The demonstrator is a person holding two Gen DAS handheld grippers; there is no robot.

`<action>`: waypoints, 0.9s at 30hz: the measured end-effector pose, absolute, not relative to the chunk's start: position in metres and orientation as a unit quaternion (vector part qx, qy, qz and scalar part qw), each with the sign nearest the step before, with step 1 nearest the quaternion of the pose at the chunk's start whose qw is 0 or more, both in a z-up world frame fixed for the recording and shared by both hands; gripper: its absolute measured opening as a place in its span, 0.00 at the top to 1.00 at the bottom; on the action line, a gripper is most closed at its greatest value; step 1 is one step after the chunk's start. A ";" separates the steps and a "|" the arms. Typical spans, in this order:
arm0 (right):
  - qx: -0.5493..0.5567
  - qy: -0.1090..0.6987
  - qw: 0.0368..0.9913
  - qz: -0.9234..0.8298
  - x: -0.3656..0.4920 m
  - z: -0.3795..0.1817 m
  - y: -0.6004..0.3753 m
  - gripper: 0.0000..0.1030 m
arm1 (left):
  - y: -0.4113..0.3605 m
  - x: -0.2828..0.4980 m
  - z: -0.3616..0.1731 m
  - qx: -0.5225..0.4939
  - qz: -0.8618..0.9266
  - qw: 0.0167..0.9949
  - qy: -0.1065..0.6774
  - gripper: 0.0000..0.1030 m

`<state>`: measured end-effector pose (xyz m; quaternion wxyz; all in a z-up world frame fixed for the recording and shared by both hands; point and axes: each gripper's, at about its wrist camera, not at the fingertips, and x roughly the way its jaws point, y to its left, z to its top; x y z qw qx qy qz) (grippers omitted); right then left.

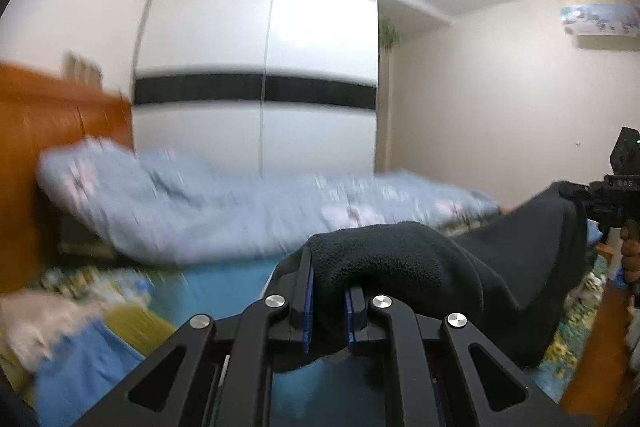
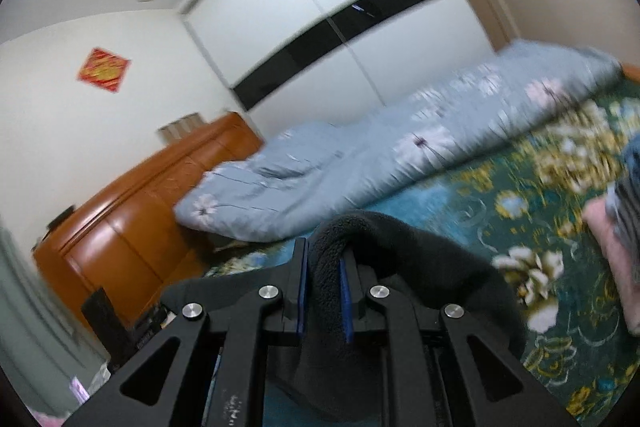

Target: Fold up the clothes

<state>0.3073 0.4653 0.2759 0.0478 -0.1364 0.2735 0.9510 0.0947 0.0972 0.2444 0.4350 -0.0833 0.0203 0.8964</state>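
Observation:
A dark charcoal fleece garment point(image 1: 420, 263) hangs between my two grippers above the bed. My left gripper point(image 1: 328, 291) is shut on one bunched edge of it, and the cloth stretches right to the other gripper point(image 1: 600, 203), seen at the far right with a hand below it. In the right wrist view my right gripper point(image 2: 324, 267) is shut on another bunched edge of the same fleece point(image 2: 400, 251), which drapes over its fingers and down to the left.
A light blue floral quilt point(image 1: 208, 211) lies rolled along the far side of the bed, which has a green floral sheet point(image 2: 520, 195). An orange wooden headboard point(image 2: 132, 227) stands at one end. White wardrobe point(image 1: 260, 67) behind. Folded pink and grey clothes point(image 2: 616, 227) lie at right.

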 end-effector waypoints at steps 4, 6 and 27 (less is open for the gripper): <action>-0.118 0.226 0.016 0.967 0.323 0.301 0.428 0.87 | 0.062 0.114 0.276 -0.037 0.906 0.421 0.009 0.88; -0.109 0.207 0.003 0.972 0.330 0.312 0.412 0.87 | 0.047 0.122 0.292 -0.018 0.907 0.420 0.002 0.88; -0.259 0.244 0.099 0.929 0.185 0.210 0.498 0.87 | 0.231 -0.081 0.188 -0.310 0.879 0.361 0.027 0.88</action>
